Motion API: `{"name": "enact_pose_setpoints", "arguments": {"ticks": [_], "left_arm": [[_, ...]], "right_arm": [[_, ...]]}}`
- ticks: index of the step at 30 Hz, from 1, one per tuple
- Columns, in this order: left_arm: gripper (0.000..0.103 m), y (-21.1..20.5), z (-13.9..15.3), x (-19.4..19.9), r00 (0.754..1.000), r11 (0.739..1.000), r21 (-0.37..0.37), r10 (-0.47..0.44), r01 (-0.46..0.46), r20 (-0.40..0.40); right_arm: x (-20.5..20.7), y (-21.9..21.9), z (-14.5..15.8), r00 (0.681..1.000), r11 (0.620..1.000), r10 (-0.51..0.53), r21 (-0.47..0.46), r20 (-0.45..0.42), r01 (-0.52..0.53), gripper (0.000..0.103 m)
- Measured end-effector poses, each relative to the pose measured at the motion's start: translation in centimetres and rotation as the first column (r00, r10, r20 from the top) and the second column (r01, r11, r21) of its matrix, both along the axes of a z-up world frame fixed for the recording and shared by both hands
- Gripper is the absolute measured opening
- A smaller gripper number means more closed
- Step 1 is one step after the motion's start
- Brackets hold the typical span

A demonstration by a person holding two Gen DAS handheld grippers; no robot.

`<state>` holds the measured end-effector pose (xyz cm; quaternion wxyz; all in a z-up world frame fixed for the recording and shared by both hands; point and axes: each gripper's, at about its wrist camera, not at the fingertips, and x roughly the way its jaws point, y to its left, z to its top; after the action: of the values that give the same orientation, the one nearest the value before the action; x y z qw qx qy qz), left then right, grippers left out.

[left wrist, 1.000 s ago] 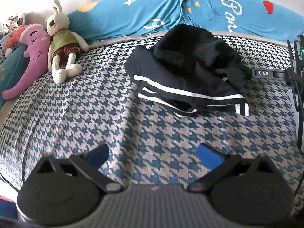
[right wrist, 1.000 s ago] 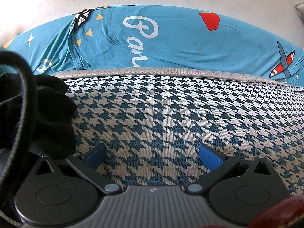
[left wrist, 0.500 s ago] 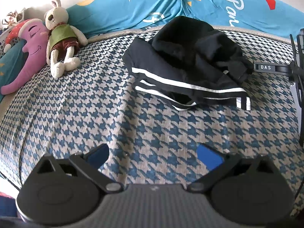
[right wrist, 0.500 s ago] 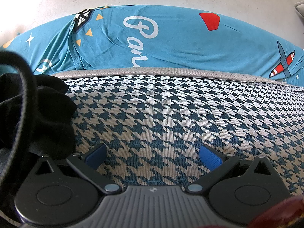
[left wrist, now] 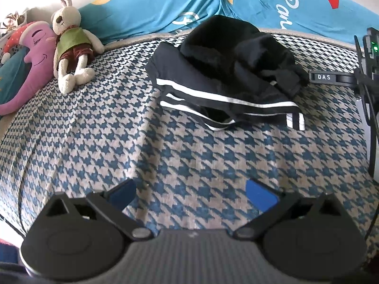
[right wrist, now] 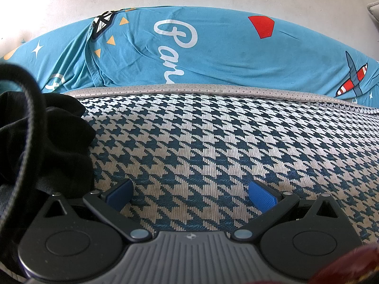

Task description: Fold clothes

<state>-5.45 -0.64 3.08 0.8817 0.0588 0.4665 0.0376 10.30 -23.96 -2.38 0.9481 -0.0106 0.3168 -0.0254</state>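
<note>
White "DAS" lettering (left wrist: 323, 77) sits beside the black clothes (left wrist: 232, 71).

A bed covered in blue-and-white houndstooth fabric (left wrist: 99, 127) (right wrist: 225, 142) carries a heap of black clothes with white stripes (left wrist: 227, 80) (right wrist: 47, 137) near its far edge. 1 cream plush rabbit in a green vest (left wrist: 71, 45) lies at the left, beside a purple moon-shaped cushion (left wrist: 30, 59). A teal printed bolster (left wrist: 165, 7) (right wrist: 213, 54) runs along the back.
</note>
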Motion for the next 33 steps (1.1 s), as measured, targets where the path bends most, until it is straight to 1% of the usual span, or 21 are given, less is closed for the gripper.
{"name": "enact_pose_setpoints", "arguments": {"ticks": [4,11,14,21,24,29,33], "left_arm": [[0.103,-0.2,-0.2,-0.2,1.0,1.0,-0.004,0.003,-0.003,-0.005],[0.103,0.3,0.5,-0.4,1.0,1.0,-0.003,0.01,-0.01,0.01],[0.103,0.5,0.3,-0.5,1.0,1.0,-0.012,0.021,-0.021,0.003],[0.103,0.3,-0.2,-0.5,0.999,0.999,-0.006,0.039,-0.039,-0.011],[0.103,0.4,0.1,-0.4,0.999,0.999,-0.015,0.051,-0.052,-0.01],[0.103,0.5,0.6,-0.6,0.999,0.999,-0.011,0.046,-0.046,0.005],[0.103,1.3,0.8,-0.4,0.998,0.998,-0.036,0.054,-0.054,0.014]], "right_arm": [[0.0,0.0,0.0,1.0,1.0,0.0,0.0,0.0,0.0,0.103],[0.0,0.0,0.0,1.0,1.0,0.0,0.0,0.0,0.0,0.103],[0.0,0.0,0.0,1.0,1.0,0.0,0.0,0.0,0.0,0.103],[0.0,0.0,0.0,1.0,1.0,0.0,0.0,0.0,0.0,0.103],[0.0,0.0,0.0,1.0,1.0,0.0,0.0,0.0,0.0,0.103],[0.0,0.0,0.0,1.0,1.0,0.0,0.0,0.0,0.0,0.103],[0.0,0.0,0.0,1.0,1.0,0.0,0.0,0.0,0.0,0.103]]}}
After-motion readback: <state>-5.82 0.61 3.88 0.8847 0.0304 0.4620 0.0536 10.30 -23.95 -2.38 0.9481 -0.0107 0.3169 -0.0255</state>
